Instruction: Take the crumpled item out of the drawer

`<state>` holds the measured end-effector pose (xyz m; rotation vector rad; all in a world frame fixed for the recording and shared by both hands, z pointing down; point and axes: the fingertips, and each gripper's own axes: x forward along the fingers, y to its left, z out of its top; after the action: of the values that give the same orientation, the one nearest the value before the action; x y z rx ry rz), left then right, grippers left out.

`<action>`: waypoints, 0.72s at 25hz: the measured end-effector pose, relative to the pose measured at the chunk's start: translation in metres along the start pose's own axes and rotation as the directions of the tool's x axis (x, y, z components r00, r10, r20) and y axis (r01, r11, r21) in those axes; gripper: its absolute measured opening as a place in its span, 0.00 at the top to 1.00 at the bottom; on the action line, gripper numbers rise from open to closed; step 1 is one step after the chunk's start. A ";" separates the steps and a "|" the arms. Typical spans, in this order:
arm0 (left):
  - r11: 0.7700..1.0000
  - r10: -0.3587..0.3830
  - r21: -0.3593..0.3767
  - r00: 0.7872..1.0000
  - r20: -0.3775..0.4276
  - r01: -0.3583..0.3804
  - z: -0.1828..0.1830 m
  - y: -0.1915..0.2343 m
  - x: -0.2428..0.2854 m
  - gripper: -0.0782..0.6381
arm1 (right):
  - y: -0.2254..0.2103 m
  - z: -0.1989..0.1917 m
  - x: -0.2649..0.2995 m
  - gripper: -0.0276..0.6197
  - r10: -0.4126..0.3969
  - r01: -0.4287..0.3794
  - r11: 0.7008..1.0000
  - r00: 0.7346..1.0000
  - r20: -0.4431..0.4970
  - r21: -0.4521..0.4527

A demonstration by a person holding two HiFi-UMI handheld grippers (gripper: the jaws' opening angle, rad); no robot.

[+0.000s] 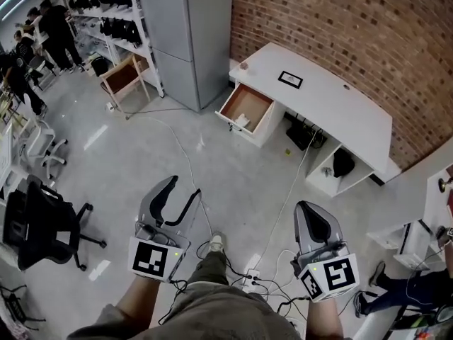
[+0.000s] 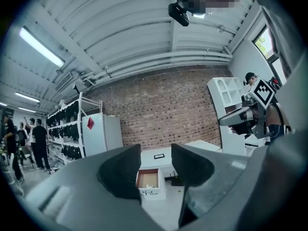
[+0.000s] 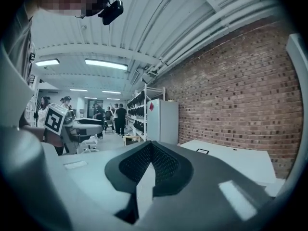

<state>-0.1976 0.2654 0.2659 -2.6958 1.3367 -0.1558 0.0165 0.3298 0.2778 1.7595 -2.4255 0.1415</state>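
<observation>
Far ahead, white crumpled wad (image 1: pixel 241 121) is sitting in open brown-floored drawer (image 1: pixel 248 105) — likely light, soft, pinch mid-bulge; left gripper (image 1: pixel 185 186) gaping empty, right gripper (image 1: pixel 306 205) closed.

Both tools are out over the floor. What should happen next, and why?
Probably step toward the desk with the left gripper leading: its jaws stand apart, while the right gripper is shut. The open drawer and the pale crumpled item in it lie far ahead of both.

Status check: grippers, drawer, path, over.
Left gripper open, right gripper shut, both empty. Crumpled item lies in open drawer, well out of reach. Cables on floor between.
</observation>
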 end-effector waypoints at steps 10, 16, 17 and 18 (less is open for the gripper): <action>0.998 -0.065 0.002 0.997 -0.028 0.065 -0.010 0.117 0.130 0.61 | -0.036 0.040 0.144 0.91 -0.048 0.049 0.999 0.999 -0.013 0.009; 0.997 -0.076 0.004 0.996 -0.044 0.077 -0.009 0.139 0.157 0.61 | -0.050 0.056 0.180 0.91 -0.069 0.069 0.997 0.998 0.006 0.018; 0.997 -0.078 0.003 0.996 -0.043 0.078 -0.010 0.141 0.162 0.61 | -0.052 0.057 0.184 0.91 -0.069 0.069 0.997 0.998 0.006 0.018; 0.997 -0.079 0.003 0.996 -0.040 0.079 -0.010 0.143 0.166 0.61 | -0.054 0.058 0.189 0.91 -0.070 0.069 0.997 0.998 0.006 0.018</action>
<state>-0.2116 0.0467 0.2591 -2.7575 1.2388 -0.2210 0.0072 0.1269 0.2522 1.8521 -2.3712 0.1503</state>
